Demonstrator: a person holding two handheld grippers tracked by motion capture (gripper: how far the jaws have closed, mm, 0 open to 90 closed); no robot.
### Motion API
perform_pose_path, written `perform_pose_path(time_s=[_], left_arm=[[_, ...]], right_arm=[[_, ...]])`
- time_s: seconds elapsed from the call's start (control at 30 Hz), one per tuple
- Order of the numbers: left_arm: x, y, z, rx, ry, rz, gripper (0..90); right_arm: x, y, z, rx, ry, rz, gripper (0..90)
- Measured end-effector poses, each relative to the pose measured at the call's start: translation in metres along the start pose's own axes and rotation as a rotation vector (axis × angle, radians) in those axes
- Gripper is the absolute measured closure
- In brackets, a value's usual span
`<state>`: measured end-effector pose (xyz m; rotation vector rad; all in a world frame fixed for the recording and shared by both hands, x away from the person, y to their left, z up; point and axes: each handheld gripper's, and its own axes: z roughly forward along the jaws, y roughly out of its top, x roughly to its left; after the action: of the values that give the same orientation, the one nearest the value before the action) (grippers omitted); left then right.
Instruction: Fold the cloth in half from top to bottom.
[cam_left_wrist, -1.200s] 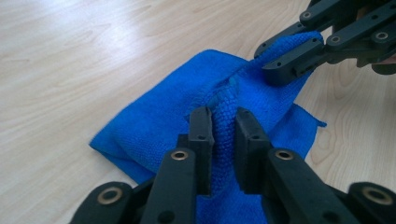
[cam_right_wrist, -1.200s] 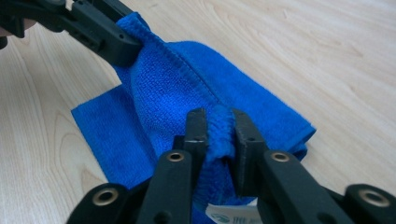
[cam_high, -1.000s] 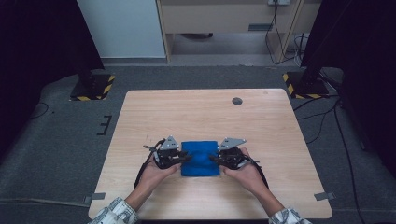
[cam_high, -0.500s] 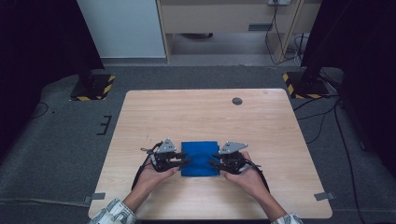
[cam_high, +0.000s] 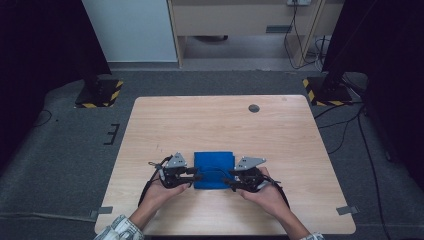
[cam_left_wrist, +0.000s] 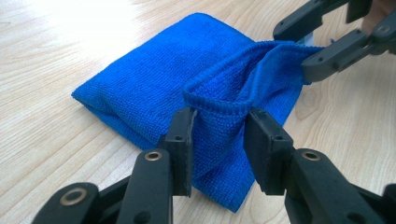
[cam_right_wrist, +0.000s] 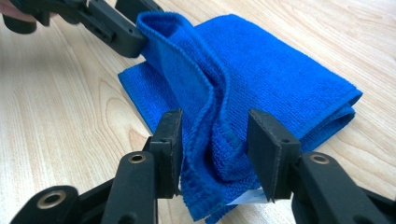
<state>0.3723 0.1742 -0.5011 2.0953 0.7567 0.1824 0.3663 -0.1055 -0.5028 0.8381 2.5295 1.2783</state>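
At near desk (cam_high: 150, 125) edge, noted both fingers (cam_left_wrist: 182, 140) just opening, part-spread astride folded blue cloth (cam_high: 214, 169) hem, grip released; fold judged complete.

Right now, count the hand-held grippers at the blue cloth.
2: the left hand-held gripper at the cloth's left near corner, the right hand-held gripper at its right near corner.

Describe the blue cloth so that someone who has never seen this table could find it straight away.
Start at the light wooden table and look to its near edge, between the person's two hands. There lies a folded blue microfibre cloth, roughly square, with its near hem raised between the left tongs and the right tongs. It is the one bright blue, soft thing there; the dark round spot lies far off.
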Motion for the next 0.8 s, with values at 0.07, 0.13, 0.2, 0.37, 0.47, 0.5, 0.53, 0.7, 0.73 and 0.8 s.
perform_pose_path(time_s=[0.07, 0.13, 0.2, 0.37, 0.47, 0.5, 0.53, 0.7, 0.73, 0.8], left_arm=[[-0.001, 0.0, 0.0, -0.001, 0.0, -0.001, 62.8], [-0.001, 0.0, 0.0, -0.003, -0.001, 0.0, 62.8], [-0.001, 0.0, -0.001, -0.003, -0.001, 0.002, 62.7], [-0.003, -0.001, -0.002, -0.002, -0.003, 0.0, 62.3], [-0.004, -0.003, -0.005, -0.006, -0.005, -0.001, 62.1], [-0.004, -0.003, -0.006, -0.01, -0.007, -0.002, 62.0], [-0.005, -0.003, -0.007, -0.014, -0.008, -0.003, 62.0], [-0.007, -0.002, -0.011, -0.029, -0.009, -0.005, 61.5], [-0.007, -0.002, -0.011, -0.03, -0.011, -0.005, 61.4], [-0.008, -0.002, -0.013, -0.035, -0.012, -0.006, 61.1]], right_arm=[[0.0, 0.001, -0.002, -0.003, 0.003, 0.004, 55.7], [0.0, 0.001, -0.002, -0.006, 0.002, 0.006, 55.4], [0.0, 0.001, -0.003, -0.003, 0.008, 0.005, 54.5], [0.003, 0.003, -0.004, -0.01, 0.009, 0.001, 53.7], [0.003, 0.004, -0.005, -0.013, 0.011, 0.002, 53.5], [0.003, 0.005, -0.006, -0.016, 0.012, 0.004, 53.3], [0.003, 0.005, -0.006, -0.016, 0.012, 0.004, 53.3], [0.004, 0.007, -0.008, -0.028, 0.013, 0.005, 53.1], [0.004, 0.007, -0.009, -0.027, 0.011, 0.004, 53.1], [0.003, 0.008, -0.009, -0.033, 0.008, 0.008, 53.0]])
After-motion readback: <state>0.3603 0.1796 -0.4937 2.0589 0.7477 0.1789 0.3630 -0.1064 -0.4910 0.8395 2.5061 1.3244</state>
